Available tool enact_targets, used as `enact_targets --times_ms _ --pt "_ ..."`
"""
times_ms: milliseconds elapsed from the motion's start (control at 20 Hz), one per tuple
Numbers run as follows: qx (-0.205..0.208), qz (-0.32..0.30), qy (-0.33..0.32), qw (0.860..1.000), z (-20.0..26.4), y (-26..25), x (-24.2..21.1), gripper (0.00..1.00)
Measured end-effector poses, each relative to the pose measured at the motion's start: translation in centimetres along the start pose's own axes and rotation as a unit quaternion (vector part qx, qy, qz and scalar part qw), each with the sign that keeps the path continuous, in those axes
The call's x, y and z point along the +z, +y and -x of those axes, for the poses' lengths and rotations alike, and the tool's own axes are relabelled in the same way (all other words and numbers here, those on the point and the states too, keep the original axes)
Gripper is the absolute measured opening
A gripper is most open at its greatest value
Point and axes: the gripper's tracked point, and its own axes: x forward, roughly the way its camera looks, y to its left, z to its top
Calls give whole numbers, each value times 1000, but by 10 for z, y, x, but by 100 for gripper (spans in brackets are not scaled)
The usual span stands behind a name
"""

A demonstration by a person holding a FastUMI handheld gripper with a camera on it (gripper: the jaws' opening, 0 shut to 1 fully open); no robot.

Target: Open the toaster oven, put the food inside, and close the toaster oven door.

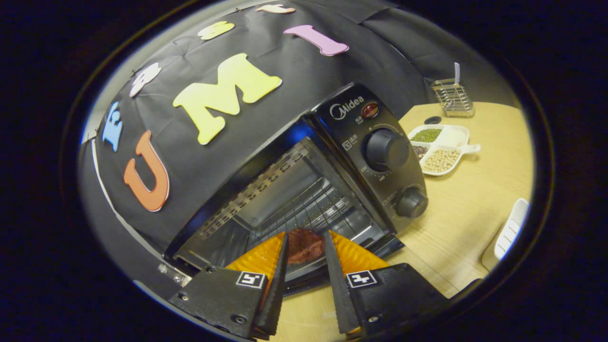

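The black toaster oven stands against the booth wall with its door folded down and its wire rack showing inside. My gripper is at the oven mouth, over the lowered door. An orange fluted plate spreads out to either side of my fingers, and a brown round piece of food on it sits between the fingertips. The fingers are closed in on the plate and carry it. The near part of the plate is hidden by the fingers.
The oven's two knobs face right of the opening. On the wooden table beyond lie a white divided dish of beans, a wire holder and a white object near the table's edge.
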Motion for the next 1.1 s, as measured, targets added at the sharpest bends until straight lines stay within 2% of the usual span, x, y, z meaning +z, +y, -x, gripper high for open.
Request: enact_targets --times_ms 100,250,350,450,650,850,950,1100 --pt "-3 26 3 1000 26 0 -7 51" --pt "0 75 11 997 64 2 -23 70" --pt "-7 115 14 993 88 -1 -35 78" --pt "-16 162 8 987 110 -3 -47 82" --pt "-28 243 10 970 144 -9 -83 100" --pt "-39 263 52 963 157 -14 -121 100" --pt "-64 273 73 957 158 -29 -133 100" --pt "-78 274 111 952 154 -45 -153 100"
